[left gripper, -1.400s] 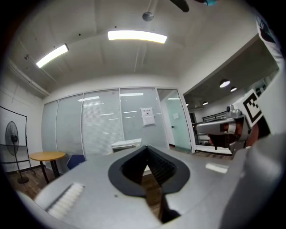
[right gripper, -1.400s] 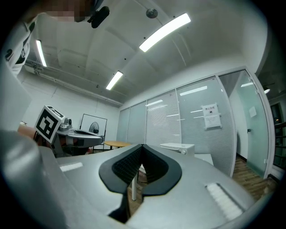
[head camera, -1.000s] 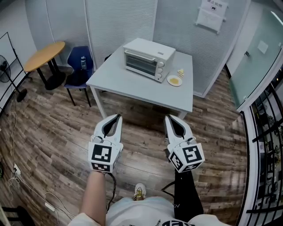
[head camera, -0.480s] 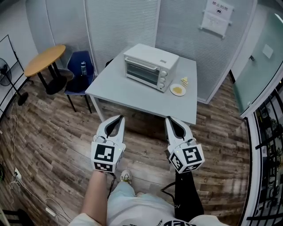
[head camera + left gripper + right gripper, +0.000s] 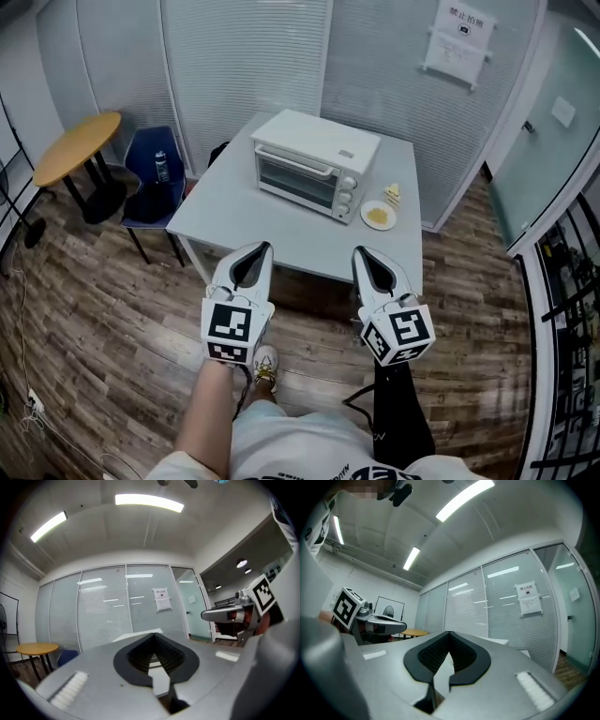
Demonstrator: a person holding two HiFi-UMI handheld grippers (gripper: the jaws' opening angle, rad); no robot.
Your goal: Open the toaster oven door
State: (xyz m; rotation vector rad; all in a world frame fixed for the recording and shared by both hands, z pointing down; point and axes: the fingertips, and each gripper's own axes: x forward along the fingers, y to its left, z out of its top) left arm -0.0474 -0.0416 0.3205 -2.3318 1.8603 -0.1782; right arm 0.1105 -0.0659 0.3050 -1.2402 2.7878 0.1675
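The white toaster oven (image 5: 314, 167) stands on the grey table (image 5: 238, 223) with its glass door (image 5: 294, 175) closed and the knobs at its right. In the head view my left gripper (image 5: 265, 246) and right gripper (image 5: 357, 250) are held side by side at the table's near edge, well short of the oven. Both are shut with nothing between the jaws. The left gripper view shows its jaws (image 5: 153, 633) meeting at the tip; the right gripper view shows the same (image 5: 449, 632). Both point upward toward the ceiling and the glass wall.
A plate (image 5: 379, 217) with food and a cake slice (image 5: 392, 194) sit right of the oven. A blue chair (image 5: 155, 183) holding a bottle (image 5: 161, 167) and a round wooden table (image 5: 75, 145) stand at the left. Glass partitions close the back.
I have stepped closer to the table: the oven and table sit nearer and lower in view, and both shut grippers now reach the table's near edge.
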